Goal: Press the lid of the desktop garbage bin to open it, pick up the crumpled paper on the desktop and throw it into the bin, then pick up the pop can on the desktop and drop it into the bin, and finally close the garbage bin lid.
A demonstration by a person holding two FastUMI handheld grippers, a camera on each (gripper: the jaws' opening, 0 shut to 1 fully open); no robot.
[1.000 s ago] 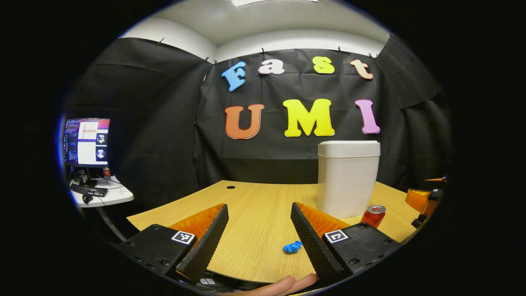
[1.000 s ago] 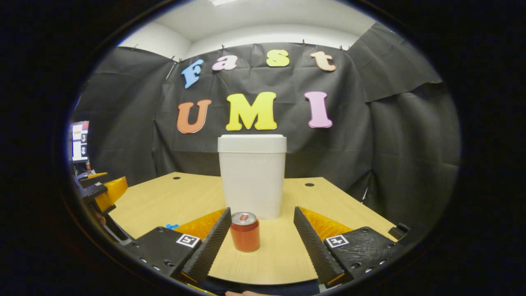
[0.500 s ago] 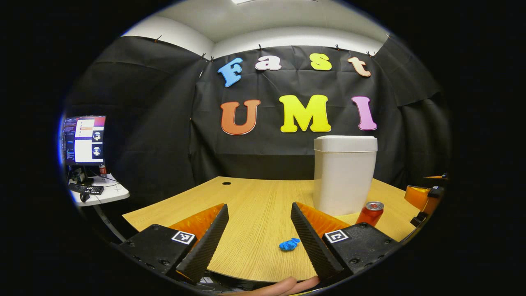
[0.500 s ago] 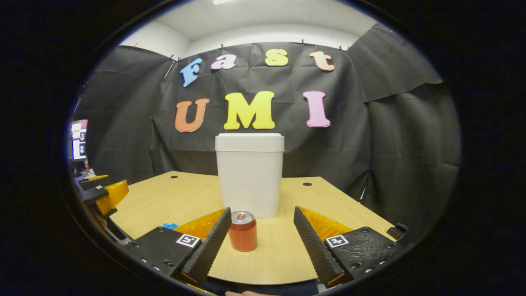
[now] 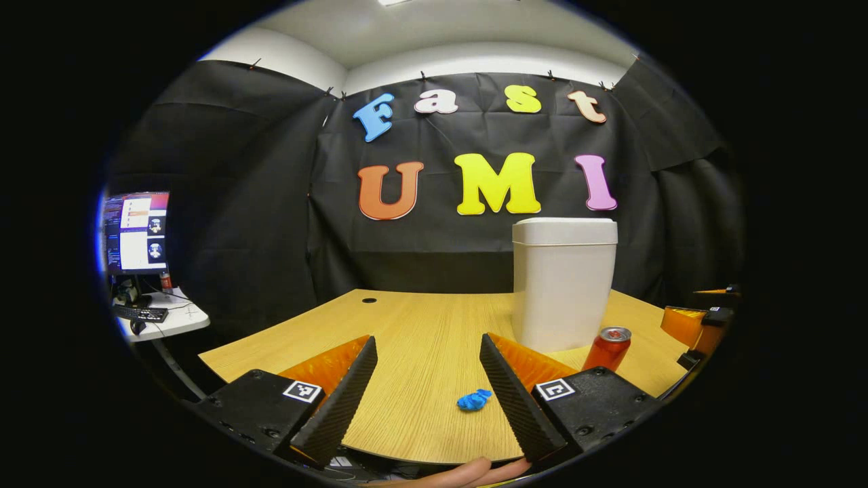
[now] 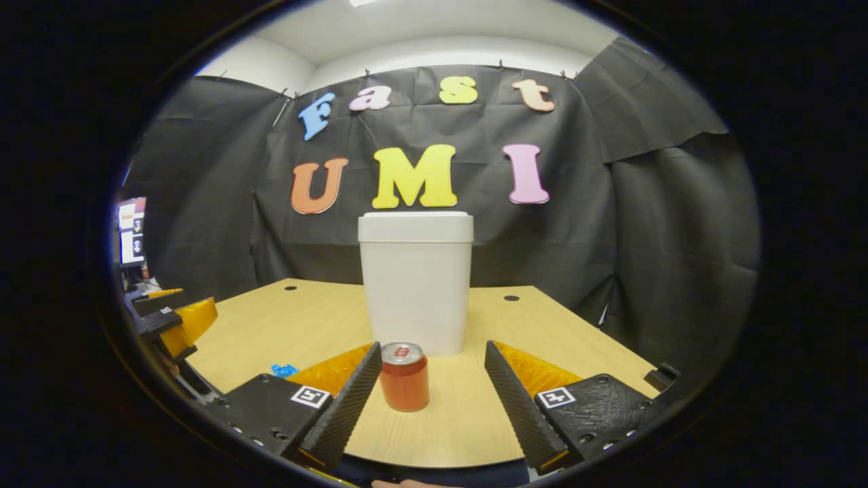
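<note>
A white garbage bin (image 5: 563, 285) (image 6: 415, 281) with its lid down stands on the wooden desk (image 5: 420, 339). A red pop can (image 6: 404, 377) (image 5: 607, 348) stands upright just in front of it. A small blue crumpled paper (image 5: 474, 400) (image 6: 284, 370) lies near the desk's front edge. My left gripper (image 5: 430, 400) is open, hovering at the front edge with the paper just inside its right finger. My right gripper (image 6: 431, 400) is open too, with the can between its fingers but farther ahead, untouched. The left gripper (image 6: 166, 318) also appears at the left of the right gripper view.
A side table (image 5: 163, 318) with a monitor (image 5: 134, 232) and keyboard stands off to the left. Two cable holes (image 6: 510, 298) mark the desk's back. A person's fingers (image 5: 461, 473) show under the left gripper.
Both views have drifted slightly: the bin, can and paper sit a little higher and farther left in the left gripper view. Both grippers stay open and nothing has been touched.
</note>
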